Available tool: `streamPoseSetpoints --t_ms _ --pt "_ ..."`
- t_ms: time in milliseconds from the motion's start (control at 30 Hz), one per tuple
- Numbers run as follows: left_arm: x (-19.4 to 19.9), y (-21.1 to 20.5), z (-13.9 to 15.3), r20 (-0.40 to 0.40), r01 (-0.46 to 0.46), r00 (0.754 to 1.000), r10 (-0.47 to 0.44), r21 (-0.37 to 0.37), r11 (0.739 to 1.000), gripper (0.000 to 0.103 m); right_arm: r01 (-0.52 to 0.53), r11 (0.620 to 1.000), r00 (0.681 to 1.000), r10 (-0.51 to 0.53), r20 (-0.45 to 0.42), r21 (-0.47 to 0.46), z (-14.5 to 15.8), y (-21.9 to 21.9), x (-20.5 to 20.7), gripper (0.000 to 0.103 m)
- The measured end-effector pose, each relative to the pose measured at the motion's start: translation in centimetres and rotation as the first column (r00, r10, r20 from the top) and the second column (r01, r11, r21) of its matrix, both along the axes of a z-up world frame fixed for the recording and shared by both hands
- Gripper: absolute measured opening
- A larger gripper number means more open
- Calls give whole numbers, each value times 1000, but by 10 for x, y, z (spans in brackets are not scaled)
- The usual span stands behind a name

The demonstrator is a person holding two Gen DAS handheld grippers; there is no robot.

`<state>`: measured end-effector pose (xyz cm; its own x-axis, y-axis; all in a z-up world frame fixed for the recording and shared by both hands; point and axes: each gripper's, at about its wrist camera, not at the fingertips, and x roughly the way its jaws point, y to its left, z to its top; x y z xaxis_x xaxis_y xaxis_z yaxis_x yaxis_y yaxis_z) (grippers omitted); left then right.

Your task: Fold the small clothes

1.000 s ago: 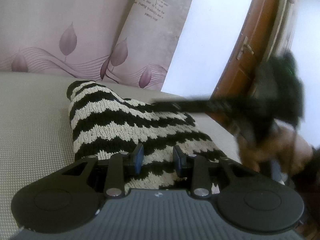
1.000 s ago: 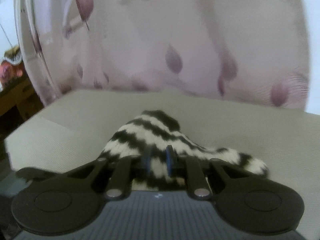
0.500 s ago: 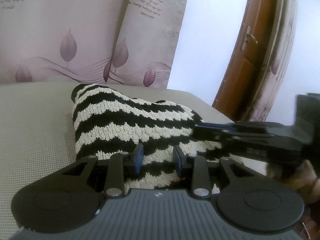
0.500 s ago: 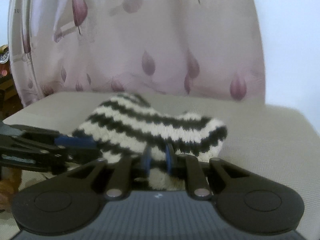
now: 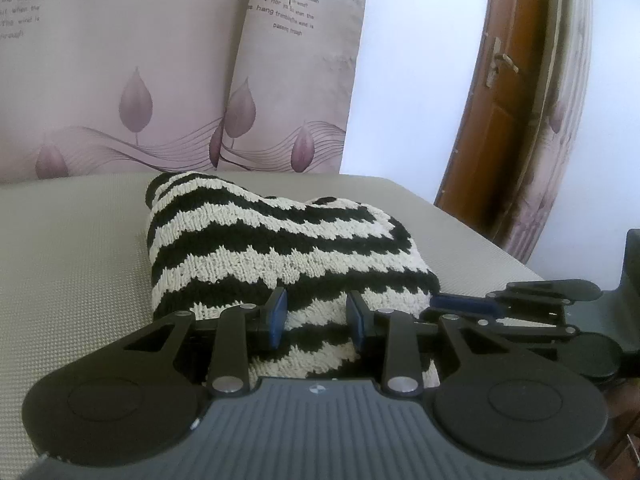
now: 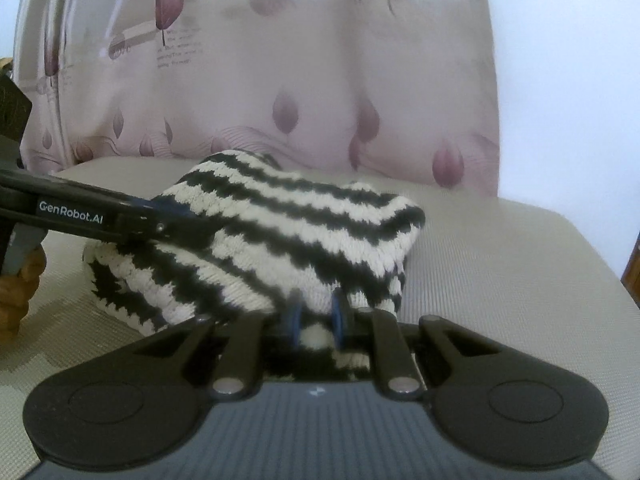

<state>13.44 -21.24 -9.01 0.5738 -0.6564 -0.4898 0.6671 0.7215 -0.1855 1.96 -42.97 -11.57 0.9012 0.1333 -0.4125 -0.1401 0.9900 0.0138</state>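
A black-and-cream striped knit garment (image 5: 272, 248) lies bunched and doubled over on the beige mat (image 5: 72, 260). My left gripper (image 5: 317, 318) is shut on its near edge, with knit filling the gap between the blue pads. My right gripper (image 6: 316, 314) is shut on a thin fold of the same garment (image 6: 304, 232) at its near side. In the left wrist view the right gripper (image 5: 440, 305) lies low against the garment's right edge. In the right wrist view the left gripper (image 6: 180, 222) reaches in from the left onto the knit.
A leaf-printed curtain (image 5: 160, 80) hangs behind the mat, and a brown wooden door (image 5: 492, 140) stands at the right. The mat's edge (image 6: 592, 264) falls away on the right. A hand (image 6: 16, 292) holding the left tool shows at the left border.
The right gripper has come down and across with its fold, from above the garment to low at its right edge. The knit now lies doubled in a thicker heap. The left gripper stayed put.
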Motion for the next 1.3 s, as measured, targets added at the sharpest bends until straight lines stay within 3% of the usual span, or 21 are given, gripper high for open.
streamPoseSetpoints --t_ms 167,567,767,867,1000,1300 --pt "-2 -2 1 12 -4 1000 3 17 1000 36 -6 1000 1000 6 -2 16 0 -2 1 15" --pt "-17 -11 2 81 7 997 -11 50 999 53 -13 1000 1000 14 -4 16 0 -4 2 15" --pt "-22 4 15 74 9 997 -9 -12 1000 59 -19 999 1000 19 -7 44 -1 -7 1 15" --pt "-21 16 24 91 -25 996 28 -30 999 69 -20 999 1000 20 -5 43 -1 -6 1 15" --pt "-5 36 31 56 -86 994 89 -69 994 85 -23 998 1000 23 -5 57 -1 -8 1 15" --pt "34 40 22 -26 -82 996 81 -41 996 89 -20 999 1000 21 -2 49 0 -9 0 15"
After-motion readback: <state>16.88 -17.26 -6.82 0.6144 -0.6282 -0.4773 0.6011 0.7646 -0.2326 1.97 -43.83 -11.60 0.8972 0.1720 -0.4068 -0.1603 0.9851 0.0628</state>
